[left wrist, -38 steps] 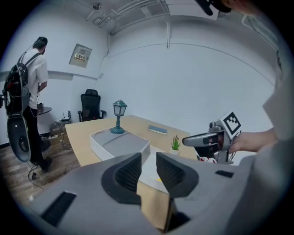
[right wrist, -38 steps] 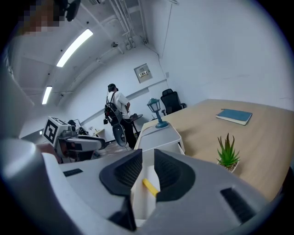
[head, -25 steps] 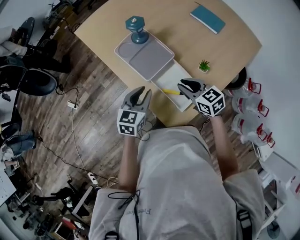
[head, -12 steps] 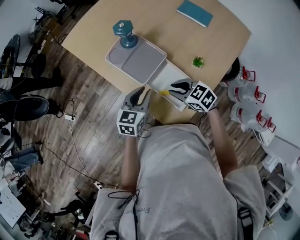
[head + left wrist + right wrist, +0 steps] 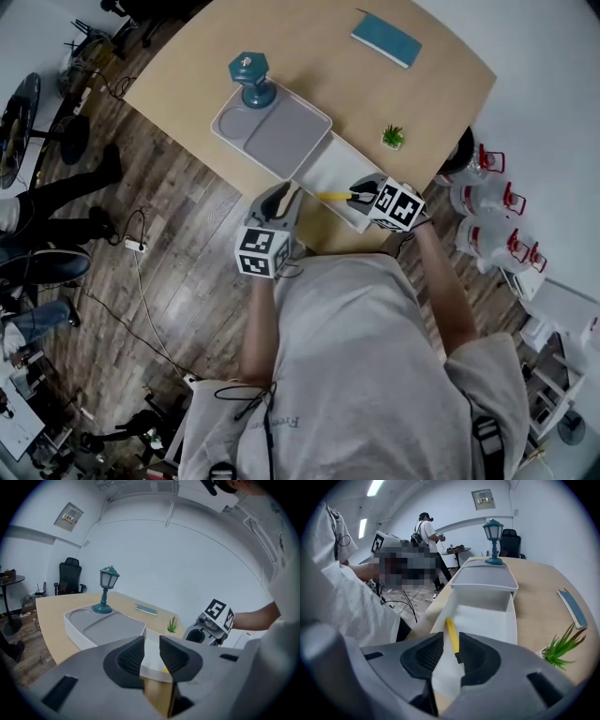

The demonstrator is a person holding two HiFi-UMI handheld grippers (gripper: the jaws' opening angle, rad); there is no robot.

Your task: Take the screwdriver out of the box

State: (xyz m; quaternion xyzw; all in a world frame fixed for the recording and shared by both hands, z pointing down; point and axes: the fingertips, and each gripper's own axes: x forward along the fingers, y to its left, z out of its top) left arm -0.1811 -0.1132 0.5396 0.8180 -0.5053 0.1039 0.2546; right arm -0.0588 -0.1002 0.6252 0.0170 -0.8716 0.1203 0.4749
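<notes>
Screwdriver (image 5: 452,637): its yellow handle lies in the near end of the white box (image 5: 509,620), along the box's left wall as my right gripper view shows it. The dark end points back toward me.
Right claw (image 5: 451,654): my jaws stand apart and have just been opening. The screwdriver's near end sits in the gap between the two ribbed pads.
Right claw's contact: neither pad presses on the handle. It lies closer to the right-hand pad, and I cannot tell whether it brushes that pad.
Right claw from above: in the head view my right claw (image 5: 359,195) points steeply down into the near end of the box (image 5: 323,169). The screwdriver (image 5: 333,197) runs out leftward from its tips.
Left claw (image 5: 151,654): my jaws are parted with nothing between them. Through the gap I see only the box's near edge and the table's side.
Left claw's place: in the head view my left claw (image 5: 281,194) hovers just off the table (image 5: 394,94) edge, beside the box's near corner and apart from the screwdriver.
Box's neighbours: a grey tray (image 5: 217,125) butts against the box's far end, with a teal lamp (image 5: 251,75) standing at the tray's far corner.
Elsewhere on the table: a small green plant (image 5: 393,137) stands near the box's right side, and a teal book (image 5: 386,38) lies well beyond it.
</notes>
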